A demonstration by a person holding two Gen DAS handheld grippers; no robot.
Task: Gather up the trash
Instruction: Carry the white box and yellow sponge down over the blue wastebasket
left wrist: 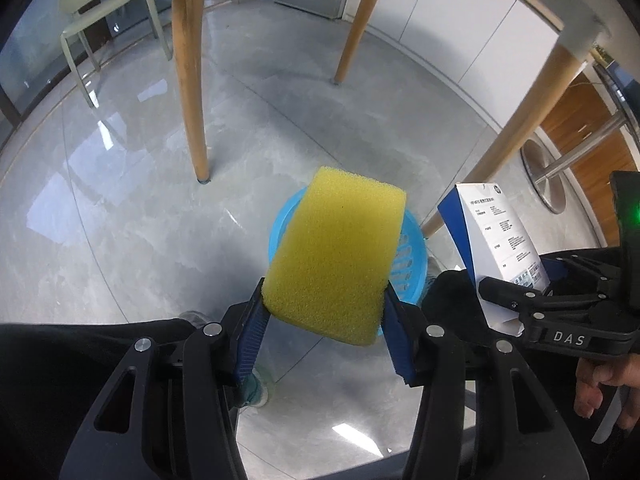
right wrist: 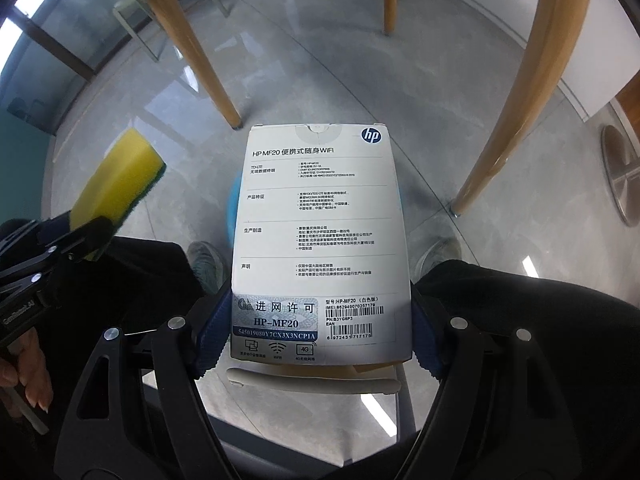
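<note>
Black left gripper [left wrist: 324,312] nearest, blue pads clamped on both sides of a yellow sponge [left wrist: 336,252], sponge tilted up and away. Directly below and beyond the sponge, a blue basket [left wrist: 408,256] on the grey floor [left wrist: 140,208], mostly hidden. To the right, right gripper [right wrist: 322,332] gripping a white box [right wrist: 320,240] by its near end, printed face toward the camera, bottom flap hanging open. Sponge seen from the right wrist with a green underside, well left of the box. Wooden table legs [left wrist: 192,92] farther off; pale chair [left wrist: 104,12] far left. Shoes [right wrist: 206,258] on the floor beneath.
</note>
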